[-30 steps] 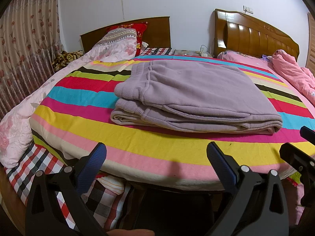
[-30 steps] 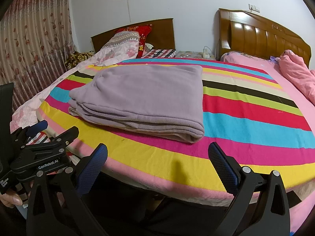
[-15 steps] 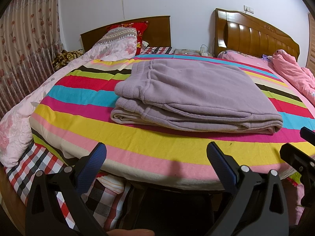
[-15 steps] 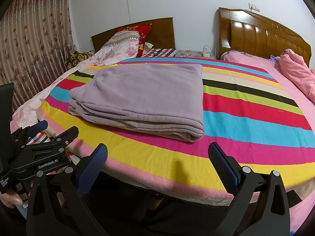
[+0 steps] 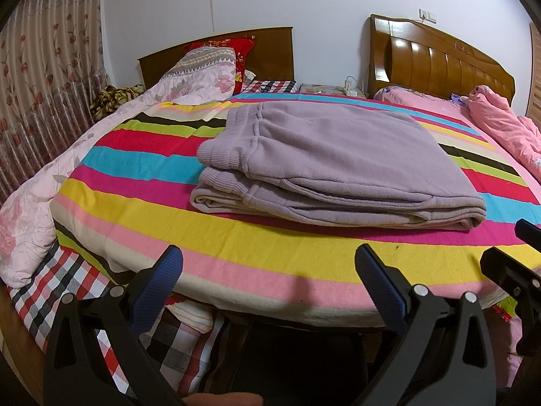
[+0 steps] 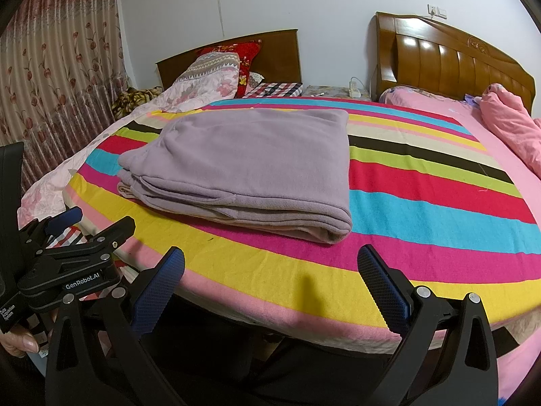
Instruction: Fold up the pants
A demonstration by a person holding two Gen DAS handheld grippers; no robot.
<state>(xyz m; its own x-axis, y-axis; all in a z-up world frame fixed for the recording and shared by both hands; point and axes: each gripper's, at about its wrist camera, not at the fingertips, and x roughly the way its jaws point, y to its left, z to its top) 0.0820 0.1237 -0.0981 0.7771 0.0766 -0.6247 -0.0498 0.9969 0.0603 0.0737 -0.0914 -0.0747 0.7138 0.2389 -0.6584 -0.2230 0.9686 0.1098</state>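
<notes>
**Folded pants on bed, both grippers held off near edge**

Lilac pants (image 5: pixel 324 165) are seen folded flat on the striped blanket (image 5: pixel 270 257), set back from its near edge w/ bare stripes around. Left gripper (image 5: pixel 267 270) and right gripper (image 6: pixel 270 270) are held spread wide, nothing gripped. Pink quilt (image 6: pixel 507 125) is bunched far right; floral pillow (image 5: pixel 206 71) at headboard.

Left tongs (image 5: pixel 268 272) and right tongs (image 6: pixel 270 274) side by side, both spread wide, gripping nothing.
</notes>
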